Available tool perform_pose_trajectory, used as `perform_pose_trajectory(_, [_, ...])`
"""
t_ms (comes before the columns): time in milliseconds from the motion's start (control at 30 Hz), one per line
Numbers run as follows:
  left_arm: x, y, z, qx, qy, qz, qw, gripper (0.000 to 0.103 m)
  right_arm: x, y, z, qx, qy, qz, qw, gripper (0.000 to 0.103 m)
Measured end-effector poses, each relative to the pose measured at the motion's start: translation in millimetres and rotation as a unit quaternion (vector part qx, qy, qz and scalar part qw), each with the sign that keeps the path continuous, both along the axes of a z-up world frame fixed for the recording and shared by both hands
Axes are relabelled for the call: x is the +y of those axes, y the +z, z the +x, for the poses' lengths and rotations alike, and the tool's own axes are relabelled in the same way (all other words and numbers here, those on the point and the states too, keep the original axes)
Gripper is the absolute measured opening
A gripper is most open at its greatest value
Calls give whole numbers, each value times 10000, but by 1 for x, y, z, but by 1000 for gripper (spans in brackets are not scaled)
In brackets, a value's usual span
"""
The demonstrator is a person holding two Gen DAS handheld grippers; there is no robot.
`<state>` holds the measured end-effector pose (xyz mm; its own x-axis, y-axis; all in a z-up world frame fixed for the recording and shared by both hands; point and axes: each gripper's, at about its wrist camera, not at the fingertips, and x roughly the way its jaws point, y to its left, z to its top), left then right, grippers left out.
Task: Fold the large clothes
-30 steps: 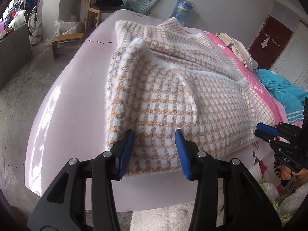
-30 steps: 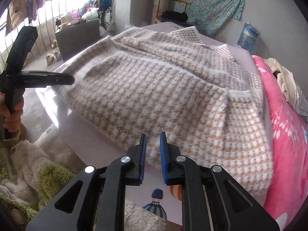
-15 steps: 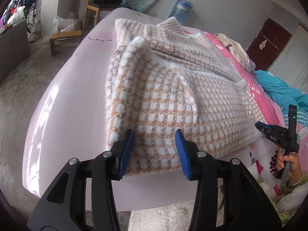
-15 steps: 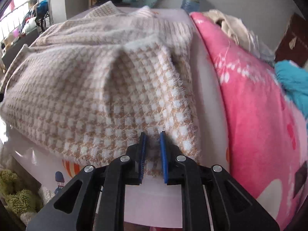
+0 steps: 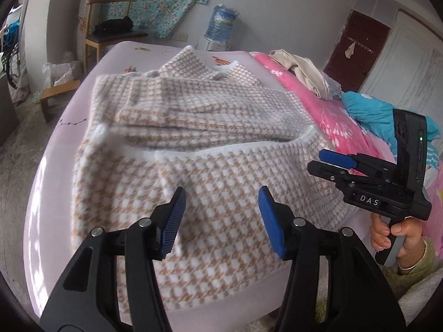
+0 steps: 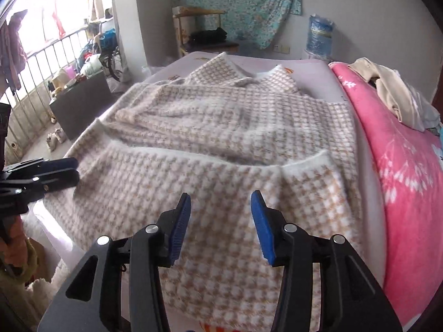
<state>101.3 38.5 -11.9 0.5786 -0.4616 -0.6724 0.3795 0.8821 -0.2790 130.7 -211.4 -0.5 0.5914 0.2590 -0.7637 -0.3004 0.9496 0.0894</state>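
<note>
A large beige-and-white houndstooth sweater [image 5: 210,127] lies on the pale pink bed [image 5: 52,188], its sleeves laid across the body and its hem part folded up over the middle; it also shows in the right wrist view [image 6: 221,144]. My left gripper [image 5: 221,215] is open and empty above the near left part of the fold. My right gripper [image 6: 220,215] is open and empty above the near right part. The right gripper also shows at the right of the left wrist view [image 5: 336,163]. The left gripper shows at the left edge of the right wrist view [image 6: 66,170].
A bright pink floral quilt [image 6: 401,166] lies along the right of the bed with beige clothes [image 6: 387,88] and a blue garment [image 5: 371,110] on it. A wooden chair [image 5: 110,27] and a water bottle [image 5: 223,25] stand behind. A small stool [image 5: 55,94] stands left.
Both grippers have lifted and moved inward over the sweater. The right gripper, shut before, now stands open. The sweater's lower part now lies folded up over its middle.
</note>
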Motion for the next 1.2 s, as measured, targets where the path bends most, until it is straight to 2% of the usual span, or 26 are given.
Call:
perform_pose_trajectory(67, [-22, -11, 10, 70, -64, 322, 9994, 58, 6, -16, 11, 191, 59, 49, 9998, 56])
perform_pose_trajectory(133, [-35, -30, 22, 363, 38, 730, 9967, 58, 5, -37, 21, 472, 15, 54, 9989, 61])
perform_pose_trajectory(233, [-32, -32, 28, 505, 47, 554, 9972, 60, -3, -34, 25, 655, -18, 349, 9972, 61])
perform_pose_trajectory(400, [-25, -19, 38, 335, 170, 422, 9984, 65, -4, -12, 28, 249, -167, 428, 9986, 62])
perform_pose_trajectory(467, [-27, -22, 48, 403, 318, 521, 9973, 67, 1, -17, 36, 203, -198, 297, 9992, 63])
perform_pose_trajectory(567, [-28, -30, 59, 531, 453, 590, 9958, 71, 5, -41, 49, 403, -242, 147, 9988, 66])
perform_pose_trajectory(667, [-35, -31, 58, 448, 394, 706, 9957, 80, 5, -38, 49, 372, -266, 146, 9988, 66])
perform_pose_trajectory(733, [-40, -32, 55, 391, 381, 851, 9949, 82, 2, -33, 48, 419, -342, 183, 9984, 66])
perform_pose_trajectory(867, [-41, -32, 57, 424, 388, 865, 9946, 83, -5, -18, 44, 91, -544, 99, 9984, 67])
perform_pose_trajectory(933, [-41, -32, 58, 446, 398, 843, 9946, 83, -9, -28, 48, 219, -695, -22, 9973, 67])
perform_pose_trajectory(967, [-41, -32, 58, 446, 401, 852, 9946, 83, -11, -39, 53, 445, -747, -30, 9962, 69])
perform_pose_trajectory(1000, [-41, -31, 58, 443, 396, 865, 9945, 84, -16, -46, 55, 535, -784, 152, 9954, 70])
perform_pose_trajectory(1033, [-40, -30, 58, 440, 396, 869, 9945, 84, -19, -46, 54, 507, -819, 278, 9950, 70])
perform_pose_trajectory(1100, [-38, -26, 57, 400, 415, 841, 9948, 84, -17, -45, 55, 527, -795, 207, 9952, 70])
perform_pose_trajectory(1200, [-32, -10, 50, 14, 471, 878, 9950, 84, -17, -45, 55, 529, -809, 209, 9951, 71])
